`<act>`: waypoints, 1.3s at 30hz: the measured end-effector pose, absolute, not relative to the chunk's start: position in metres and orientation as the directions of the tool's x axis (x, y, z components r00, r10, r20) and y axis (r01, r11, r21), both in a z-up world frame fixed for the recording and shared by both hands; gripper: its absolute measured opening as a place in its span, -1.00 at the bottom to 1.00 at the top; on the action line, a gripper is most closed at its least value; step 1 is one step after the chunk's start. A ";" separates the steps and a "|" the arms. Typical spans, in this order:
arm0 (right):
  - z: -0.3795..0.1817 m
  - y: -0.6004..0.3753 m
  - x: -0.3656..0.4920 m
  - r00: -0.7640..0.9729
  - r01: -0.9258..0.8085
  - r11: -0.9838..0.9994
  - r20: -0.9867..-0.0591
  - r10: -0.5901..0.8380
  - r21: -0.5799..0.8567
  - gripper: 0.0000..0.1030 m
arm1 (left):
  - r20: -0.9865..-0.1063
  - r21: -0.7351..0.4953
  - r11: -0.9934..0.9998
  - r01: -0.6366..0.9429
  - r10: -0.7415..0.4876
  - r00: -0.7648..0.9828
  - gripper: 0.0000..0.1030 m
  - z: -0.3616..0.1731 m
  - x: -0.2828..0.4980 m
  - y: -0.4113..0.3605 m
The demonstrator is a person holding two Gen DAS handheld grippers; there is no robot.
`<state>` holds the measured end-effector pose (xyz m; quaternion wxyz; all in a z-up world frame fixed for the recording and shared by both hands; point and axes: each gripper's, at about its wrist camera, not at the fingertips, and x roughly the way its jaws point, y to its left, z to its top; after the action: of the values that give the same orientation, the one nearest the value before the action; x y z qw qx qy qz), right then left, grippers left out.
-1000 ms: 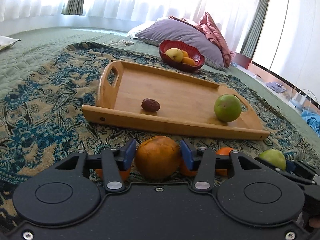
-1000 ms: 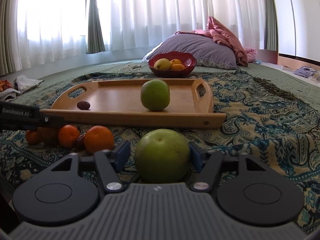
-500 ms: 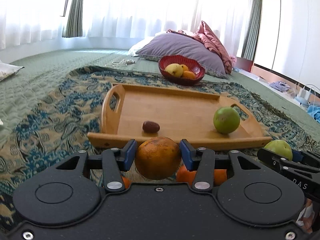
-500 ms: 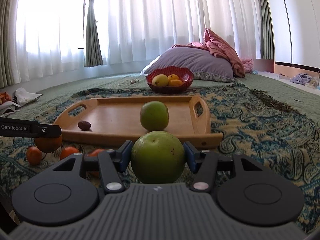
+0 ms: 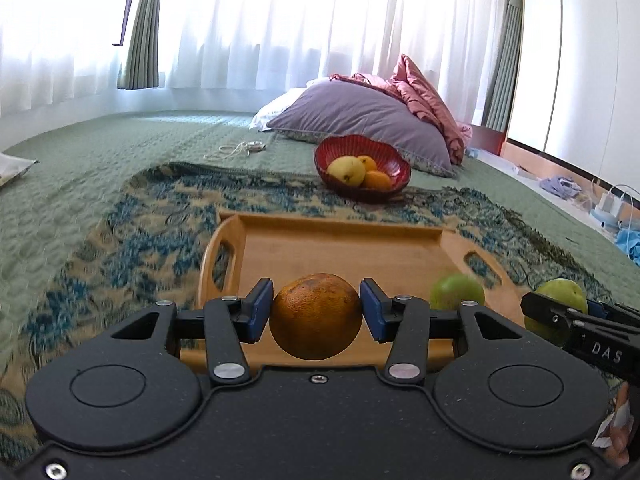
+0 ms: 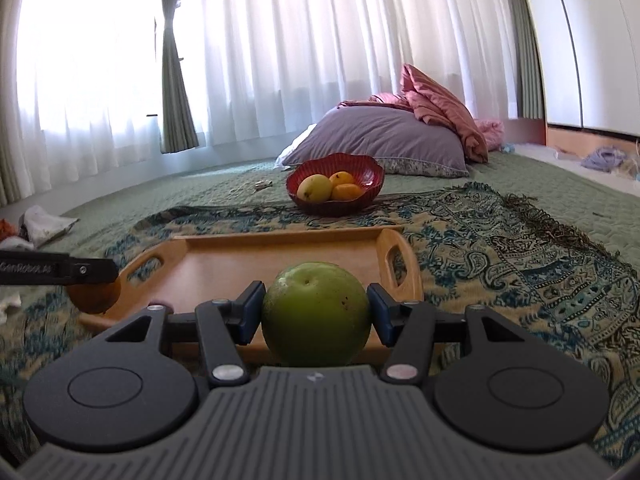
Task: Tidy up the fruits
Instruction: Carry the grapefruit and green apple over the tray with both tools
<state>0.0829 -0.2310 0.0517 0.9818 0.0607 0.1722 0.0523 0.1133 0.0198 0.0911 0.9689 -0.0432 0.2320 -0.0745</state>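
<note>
The left gripper (image 5: pixel 316 316) has its blue-padded jaws clamped on a round, brown-mottled orange fruit (image 5: pixel 315 315), held above the near edge of the rectangular wooden tray with cut-out handles (image 5: pixel 340 246). The right gripper (image 6: pixel 316 312) has its jaws clamped on a round green fruit (image 6: pixel 316 312), also over the near rim of the tray. In the left view a second green fruit (image 5: pixel 456 292) rests on the right side of the tray, blurred. Beyond the tray, on the patterned blue-and-tan throw (image 6: pixel 520 248), stands a scalloped red bowl (image 6: pixel 370 170) holding a yellow fruit and two small oranges.

Both held fruits are gripped across their widest girth, which looks the sound place to hold them: a round body would likely squirt out if pinched nearer top or bottom. The orange fruit's rind seems firm and slightly rough, so it should sit well against the pads. The green fruit looks smooth and waxy, probably heavier and more inclined to slip or bruise. Once set down, either could roll on the flat tray floor.
</note>
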 end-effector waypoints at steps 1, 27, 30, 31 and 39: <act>0.055 -0.233 0.088 0.933 -0.071 0.986 -0.339 0.118 0.149 0.14 | -0.442 -0.120 0.985 0.127 -0.168 0.881 -0.12 0.095 0.118 0.020; 0.064 -0.267 0.244 0.803 0.078 0.953 -0.586 0.113 0.292 0.14 | -0.637 -0.115 0.990 0.086 -0.140 0.758 -0.12 0.069 0.258 0.029; 0.057 -0.262 0.253 0.790 0.083 0.953 -0.602 0.115 0.291 0.14 | -0.643 -0.109 0.990 0.088 -0.138 0.753 -0.12 0.064 0.264 0.028; 0.055 -0.261 0.255 0.787 0.082 0.955 -0.606 0.115 0.287 0.14 | -0.645 -0.109 0.990 0.090 -0.139 0.752 -0.12 0.062 0.265 0.028; 0.043 -0.245 0.271 0.764 0.060 0.969 -0.636 0.109 0.238 0.14 | -0.659 -0.103 0.991 0.085 -0.132 0.740 -0.12 0.051 0.272 0.029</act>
<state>0.2708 -0.2451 0.0434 0.9311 0.1231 0.3432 0.0132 0.2723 0.0289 0.0507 0.9322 -0.0331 0.3557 -0.0583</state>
